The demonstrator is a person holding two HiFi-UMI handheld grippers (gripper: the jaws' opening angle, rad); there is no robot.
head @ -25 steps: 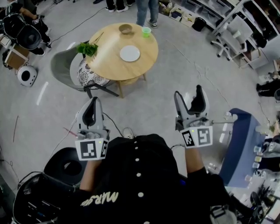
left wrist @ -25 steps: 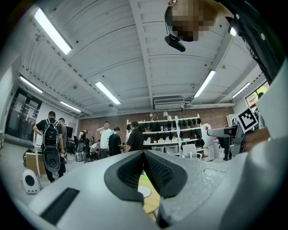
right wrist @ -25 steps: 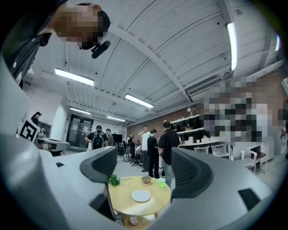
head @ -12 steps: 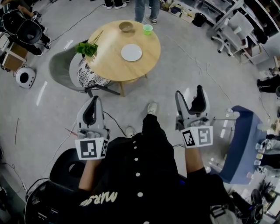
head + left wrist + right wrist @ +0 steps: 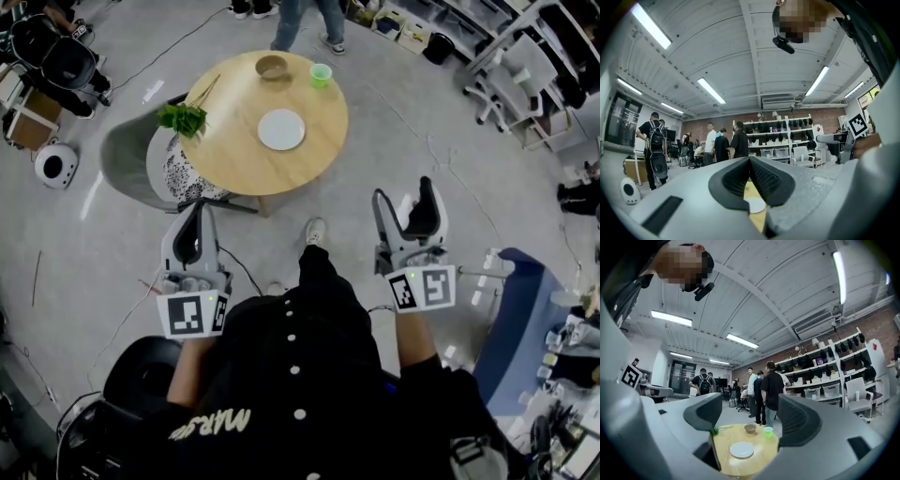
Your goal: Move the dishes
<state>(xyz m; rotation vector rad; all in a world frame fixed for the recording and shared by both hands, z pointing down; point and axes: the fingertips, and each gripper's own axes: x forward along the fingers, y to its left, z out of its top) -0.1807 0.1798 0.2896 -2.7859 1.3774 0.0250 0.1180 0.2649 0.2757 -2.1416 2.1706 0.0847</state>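
A round wooden table [image 5: 234, 150] stands a few steps ahead on the floor. On it lie a white plate [image 5: 281, 129], a brown bowl [image 5: 272, 67], a green cup [image 5: 322, 74], a bunch of green leaves [image 5: 181, 118] and chopsticks [image 5: 204, 91]. My left gripper [image 5: 192, 214] is held at waist height, well short of the table, with its jaws shut on nothing. My right gripper [image 5: 405, 202] is level with it, open and empty. Between the right gripper's [image 5: 750, 417] fingers I see the plate [image 5: 741, 450], the bowl [image 5: 750, 428] and the cup [image 5: 768, 431]. Through the left gripper [image 5: 750, 161] only a sliver of the plate [image 5: 753, 205] shows.
A grey chair [image 5: 136, 150] with a patterned cushion [image 5: 187, 169] is tucked in at the table's left. People [image 5: 773, 387] stand beyond the table. A white round device [image 5: 56, 164] sits on the floor at left, a blue unit [image 5: 520, 314] at right and a black stool [image 5: 141, 370] behind my left side.
The person has stepped forward, one foot out in front, so the table sits slightly closer and lower in the head view. Both grippers keep the same pose and state.
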